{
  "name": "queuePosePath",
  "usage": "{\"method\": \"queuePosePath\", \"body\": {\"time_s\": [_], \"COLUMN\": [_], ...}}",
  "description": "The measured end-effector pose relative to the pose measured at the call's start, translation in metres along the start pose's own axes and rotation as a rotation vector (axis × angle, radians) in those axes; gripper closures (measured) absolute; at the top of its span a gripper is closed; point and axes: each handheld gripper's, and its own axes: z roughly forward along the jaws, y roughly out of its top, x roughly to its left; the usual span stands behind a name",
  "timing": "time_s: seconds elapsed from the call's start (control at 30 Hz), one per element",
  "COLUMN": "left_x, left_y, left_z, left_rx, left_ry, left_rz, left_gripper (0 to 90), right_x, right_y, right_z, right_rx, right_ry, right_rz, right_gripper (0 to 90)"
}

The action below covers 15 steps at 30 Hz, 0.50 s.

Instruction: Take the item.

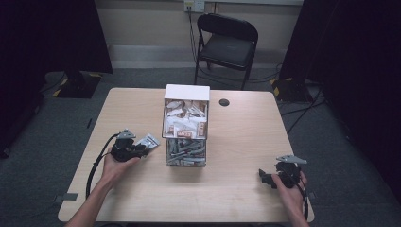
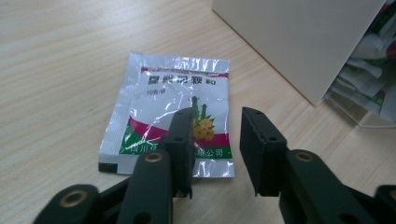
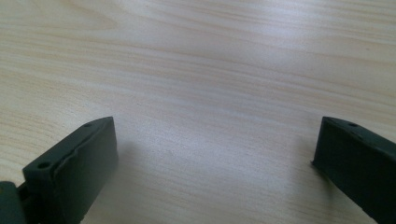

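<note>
- right gripper [image 1: 265, 178] rests low on the bare worktop [image 3: 201, 70], fingers spread wide, nothing between them.
- left gripper [image 2: 215, 144] fingers part-open over the sachet [image 2: 173, 112], flat on the worktop beside the box [image 1: 186, 124].
- judgement: lower squarely, pinch one edge; foil looks slippery.

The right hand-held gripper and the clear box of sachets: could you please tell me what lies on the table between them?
Nothing: in the high view, bare light wooden table separates the right hand-held gripper from the clear plastic box of sachets.
</note>
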Motion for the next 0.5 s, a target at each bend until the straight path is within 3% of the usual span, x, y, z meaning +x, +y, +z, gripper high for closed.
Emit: {"method": "queuePosePath", "body": {"time_s": [0.27,0.5], "left_x": [0.001,0.004], "left_y": [0.003,0.004], "left_z": [-0.011,-0.028], "left_rx": [-0.034,-0.062], "left_ry": [0.024,0.048], "left_rz": [-0.045,-0.051], "left_gripper": [43.2,29.5], "right_x": [0.0,0.0], "right_y": [0.0,0.0], "right_z": [0.0,0.0], "right_rx": [0.0,0.0], "right_ry": [0.001,0.001], "right_rz": [-0.001,-0.001], "right_gripper": [0.0,0.0]}}
